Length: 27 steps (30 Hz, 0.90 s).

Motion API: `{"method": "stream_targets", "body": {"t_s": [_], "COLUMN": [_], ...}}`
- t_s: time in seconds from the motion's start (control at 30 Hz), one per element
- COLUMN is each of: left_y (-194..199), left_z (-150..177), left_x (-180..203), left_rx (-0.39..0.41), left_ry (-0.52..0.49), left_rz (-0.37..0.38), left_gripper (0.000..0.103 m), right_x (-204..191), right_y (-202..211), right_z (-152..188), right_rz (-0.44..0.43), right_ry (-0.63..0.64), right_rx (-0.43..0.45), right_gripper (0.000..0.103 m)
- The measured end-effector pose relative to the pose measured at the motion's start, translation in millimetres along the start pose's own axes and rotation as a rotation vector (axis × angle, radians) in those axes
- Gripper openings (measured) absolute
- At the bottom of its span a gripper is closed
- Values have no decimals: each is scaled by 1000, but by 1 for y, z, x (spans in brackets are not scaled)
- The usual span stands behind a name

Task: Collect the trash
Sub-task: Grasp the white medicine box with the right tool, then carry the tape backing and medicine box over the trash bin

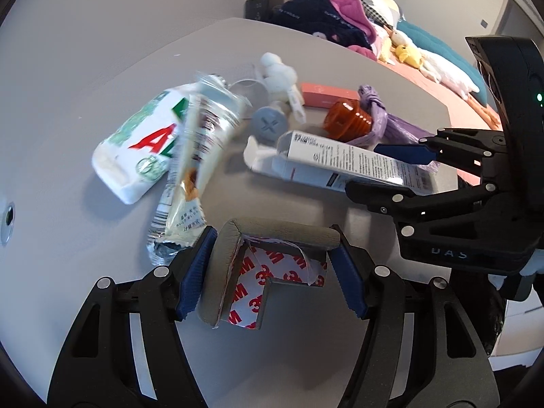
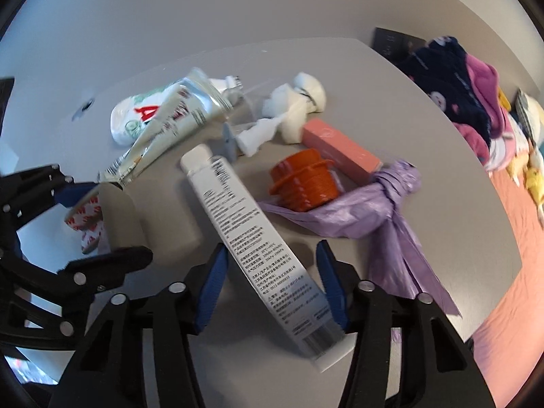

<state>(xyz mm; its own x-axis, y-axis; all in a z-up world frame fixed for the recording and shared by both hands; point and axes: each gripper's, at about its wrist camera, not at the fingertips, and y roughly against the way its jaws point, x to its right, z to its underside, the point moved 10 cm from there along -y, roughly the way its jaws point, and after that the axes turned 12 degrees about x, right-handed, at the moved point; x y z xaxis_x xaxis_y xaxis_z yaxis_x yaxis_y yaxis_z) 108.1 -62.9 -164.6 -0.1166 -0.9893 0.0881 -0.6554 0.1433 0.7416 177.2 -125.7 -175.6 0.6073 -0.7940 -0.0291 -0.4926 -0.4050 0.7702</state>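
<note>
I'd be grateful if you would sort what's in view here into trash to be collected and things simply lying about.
Trash for the job:
grey foam corner guard, between the left gripper pads
white carton, between the right gripper jaws
snack wrapper
milk bottle
orange cap
purple bag
pink box

Lying about:
clothes pile
plush toys

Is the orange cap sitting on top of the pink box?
No, the orange cap rests on the table beside the pink box, against the purple bag.
</note>
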Motion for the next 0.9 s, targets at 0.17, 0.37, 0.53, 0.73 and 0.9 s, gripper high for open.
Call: {"method": "stream_targets", "body": {"t_s": [0.17, 0.37, 0.53, 0.73, 0.9], "left_y": [3, 11, 22, 38, 51], "left_z": [4, 2, -3, -9, -16], "left_x": [-5, -6, -4, 3, 13], "left_rx": [-3, 20, 47, 78, 106], "left_ry": [13, 17, 10, -13, -37], "left_rz": [-5, 3, 9, 28, 55], "left_gripper": [64, 64, 64, 64, 64], "right_x": [-13, -23, -28, -27, -22], "right_y": [-4, 8, 31, 56, 78], "right_z": [-1, -5, -14, -20, -22], "right_rz": [-27, -60, -57, -45, -39], "right_ry": [26, -8, -37, -73, -124], "right_rx": [-3, 33, 81, 121, 157], "right_gripper": [34, 28, 28, 28, 28]}}
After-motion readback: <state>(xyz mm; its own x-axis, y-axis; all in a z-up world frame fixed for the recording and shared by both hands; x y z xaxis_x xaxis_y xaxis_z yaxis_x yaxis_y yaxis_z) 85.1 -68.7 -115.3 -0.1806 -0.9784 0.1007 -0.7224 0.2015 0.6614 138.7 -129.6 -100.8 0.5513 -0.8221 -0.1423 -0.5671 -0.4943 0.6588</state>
